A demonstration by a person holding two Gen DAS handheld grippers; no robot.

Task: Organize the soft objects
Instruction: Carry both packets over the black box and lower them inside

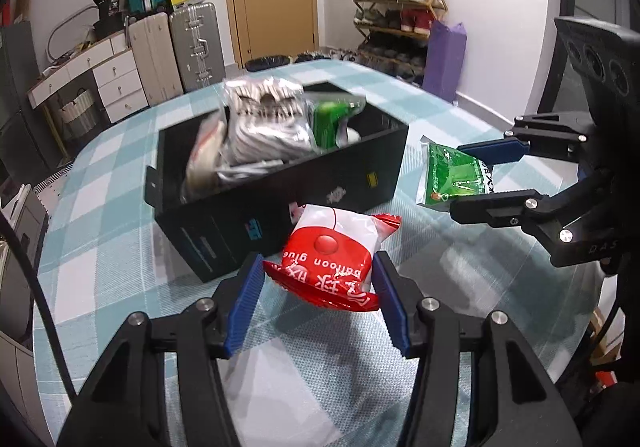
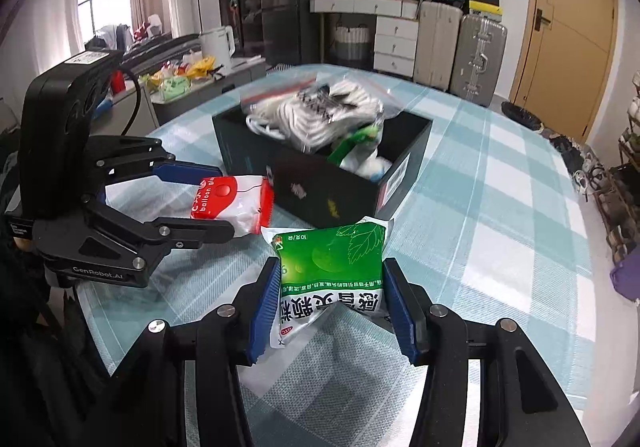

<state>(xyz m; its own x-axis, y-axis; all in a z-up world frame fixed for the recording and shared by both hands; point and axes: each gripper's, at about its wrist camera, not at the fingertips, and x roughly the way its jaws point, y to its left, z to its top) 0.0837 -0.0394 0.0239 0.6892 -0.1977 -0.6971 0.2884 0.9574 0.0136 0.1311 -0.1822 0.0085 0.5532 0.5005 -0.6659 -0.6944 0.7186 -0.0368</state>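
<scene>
A: Between the left gripper [image 1: 318,287] pads: red balloon-glue packet [image 1: 332,255], jaws narrowed and clamped on its sides, lifted just in front of the black box [image 1: 280,183]. Right gripper [image 2: 330,299] likewise pinches the green sachet [image 2: 332,267].

B: Progress?

A: Box already holds a bagged rope bundle [image 1: 264,119] and more. These two remain outside it. Each packet's long axis runs away from its gripper, toward the box.

The bag of white cord [image 1: 264,127] on top of the black box [image 1: 280,183] is smeared by blur, so its contents are perhaps rope or cable. It hides most of the box's interior. The tabletop [image 1: 460,255] runs off the lower frame edge behind the jaws.
</scene>
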